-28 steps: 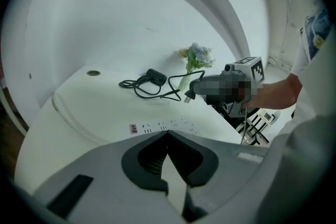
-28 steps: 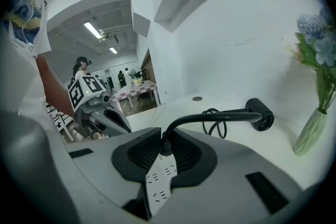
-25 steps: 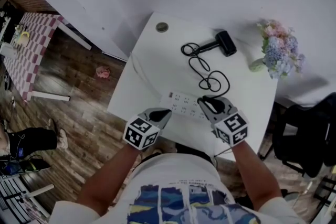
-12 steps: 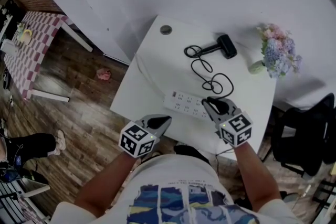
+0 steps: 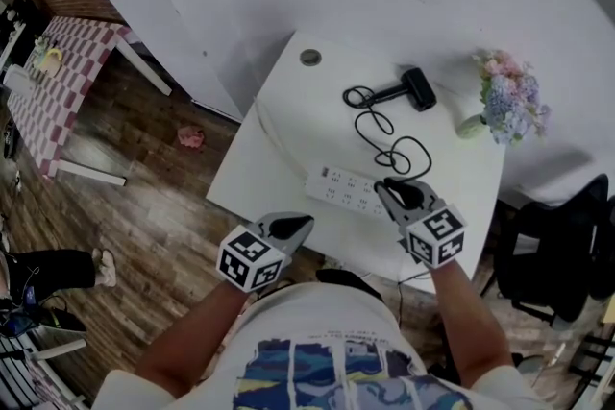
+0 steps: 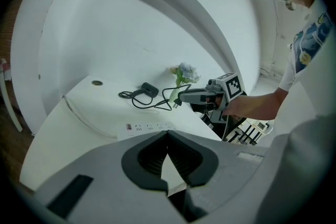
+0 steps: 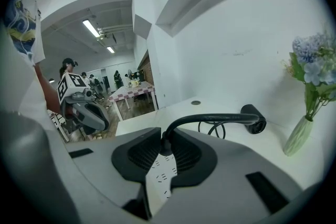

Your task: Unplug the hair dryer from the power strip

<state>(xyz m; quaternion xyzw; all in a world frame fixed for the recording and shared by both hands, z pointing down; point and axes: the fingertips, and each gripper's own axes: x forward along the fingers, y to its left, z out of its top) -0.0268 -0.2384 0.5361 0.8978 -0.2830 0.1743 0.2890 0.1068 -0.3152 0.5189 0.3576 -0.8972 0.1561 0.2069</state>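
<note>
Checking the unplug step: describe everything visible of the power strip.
The power strip is a long, flat, white plastic-looking bar with rows of socket slots and a reddish mark at one end. It lies flat on the white table, near the front edge. The right gripper, shut on the hair dryer's black plug, sits over its other end; whether the plug is seated cannot be told. The left gripper is clear of it.
</note>
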